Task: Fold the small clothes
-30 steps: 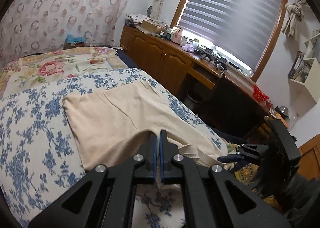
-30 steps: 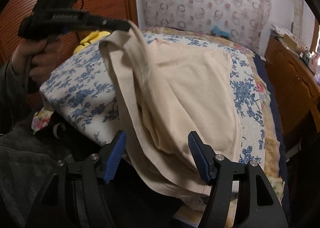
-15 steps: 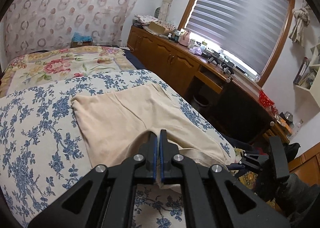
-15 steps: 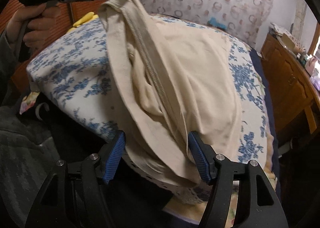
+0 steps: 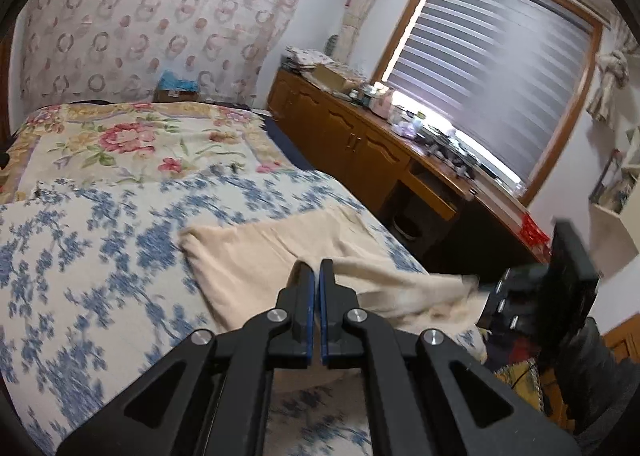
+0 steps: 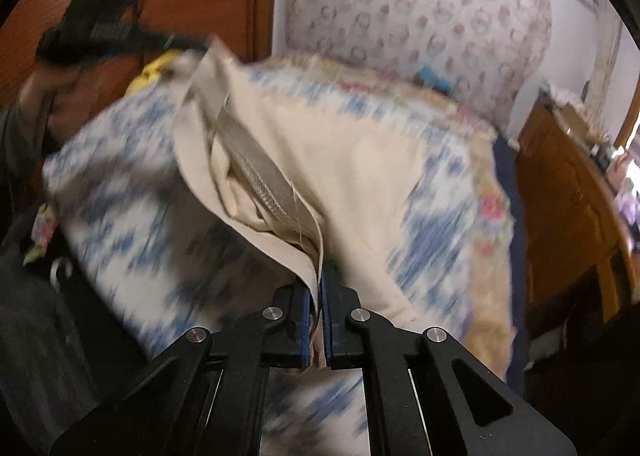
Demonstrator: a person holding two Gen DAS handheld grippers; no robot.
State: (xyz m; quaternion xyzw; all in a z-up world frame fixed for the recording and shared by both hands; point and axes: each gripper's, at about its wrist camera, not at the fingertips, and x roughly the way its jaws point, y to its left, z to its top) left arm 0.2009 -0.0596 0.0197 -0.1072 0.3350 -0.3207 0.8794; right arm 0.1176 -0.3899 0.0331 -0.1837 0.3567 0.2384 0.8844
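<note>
Cream garment [image 5: 256, 256] lies across a blue-flowered bedspread [image 5: 92, 256] on the bed, its near edge lifted off the mattress at two corners. The left gripper [image 5: 316, 276] has its jaws pressed together with cream cloth showing between and below the blue pads. The right gripper [image 6: 319, 288] has just been closing its jaws and now pinches a seamed fold of the same garment [image 6: 320, 160], the fabric caught between the pads and running up and away from them. From the right wrist view the cloth stretches to the upper left, where the left gripper [image 6: 192, 43], blurred, holds the other corner in a person's hand [image 6: 56, 96]. From the left wrist view the right gripper's black body shows at the right, at the garment's far corner, its tips blurred. A wooden cabinet [image 5: 360, 144] runs along the wall beside the bed, under a window with lowered blinds [image 5: 500, 68].
</note>
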